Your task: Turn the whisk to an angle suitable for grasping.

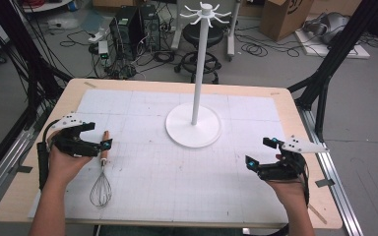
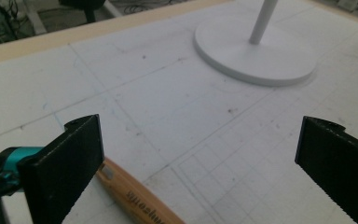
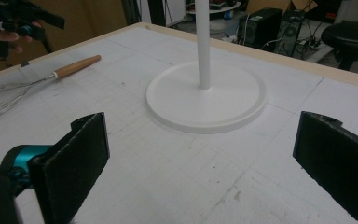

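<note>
My left gripper hovers with jaws wide and empty beside the whisk lying flat on the bench — closing off-centre could roll its wooden handle away — while the right gripper waits, jaws spread, holding nothing.

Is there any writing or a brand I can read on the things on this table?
Wooden handle of the wire whisk: a dark printed word, too blurred and cut off to read.
Brown cardboard box on the floor: a round mark, too small to read.
Nothing else bears legible text.
</note>
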A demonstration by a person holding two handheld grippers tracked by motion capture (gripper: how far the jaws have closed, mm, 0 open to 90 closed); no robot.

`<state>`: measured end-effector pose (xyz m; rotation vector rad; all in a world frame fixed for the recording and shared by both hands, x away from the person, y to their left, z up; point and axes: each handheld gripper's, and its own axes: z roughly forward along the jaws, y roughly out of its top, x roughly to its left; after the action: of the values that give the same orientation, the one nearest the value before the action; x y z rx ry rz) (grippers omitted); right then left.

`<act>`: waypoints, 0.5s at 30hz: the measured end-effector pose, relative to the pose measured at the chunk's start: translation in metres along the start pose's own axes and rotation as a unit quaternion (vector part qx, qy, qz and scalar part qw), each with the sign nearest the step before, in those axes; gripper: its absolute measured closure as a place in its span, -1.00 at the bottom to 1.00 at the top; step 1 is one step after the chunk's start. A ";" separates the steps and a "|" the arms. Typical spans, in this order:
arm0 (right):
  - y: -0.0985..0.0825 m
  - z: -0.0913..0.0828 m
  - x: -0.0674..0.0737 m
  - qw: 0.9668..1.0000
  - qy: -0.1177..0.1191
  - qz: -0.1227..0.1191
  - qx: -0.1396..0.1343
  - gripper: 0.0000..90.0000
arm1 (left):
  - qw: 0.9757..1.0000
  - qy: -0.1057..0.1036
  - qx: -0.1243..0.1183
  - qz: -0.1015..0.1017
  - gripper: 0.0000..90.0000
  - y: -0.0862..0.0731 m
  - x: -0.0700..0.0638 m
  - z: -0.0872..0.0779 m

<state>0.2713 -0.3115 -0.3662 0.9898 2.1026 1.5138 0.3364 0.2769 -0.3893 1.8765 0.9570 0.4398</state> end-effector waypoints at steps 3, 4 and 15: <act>-0.002 0.001 0.001 1.000 -0.002 -0.002 0.009 -0.94 | 1.000 0.014 0.012 -0.013 -0.96 -0.003 0.004 0.003; -0.002 0.001 0.001 1.000 -0.004 -0.007 0.010 -0.94 | 0.999 0.018 0.018 -0.021 -0.96 -0.005 0.006 0.004; -0.004 0.004 0.000 1.000 -0.004 -0.005 0.018 -0.94 | 0.992 0.060 0.096 -0.062 -0.96 -0.020 0.015 0.017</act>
<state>0.2722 -0.3093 -0.3709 0.9955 2.1322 1.4693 0.3483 0.2836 -0.4163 1.9655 1.2258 0.4007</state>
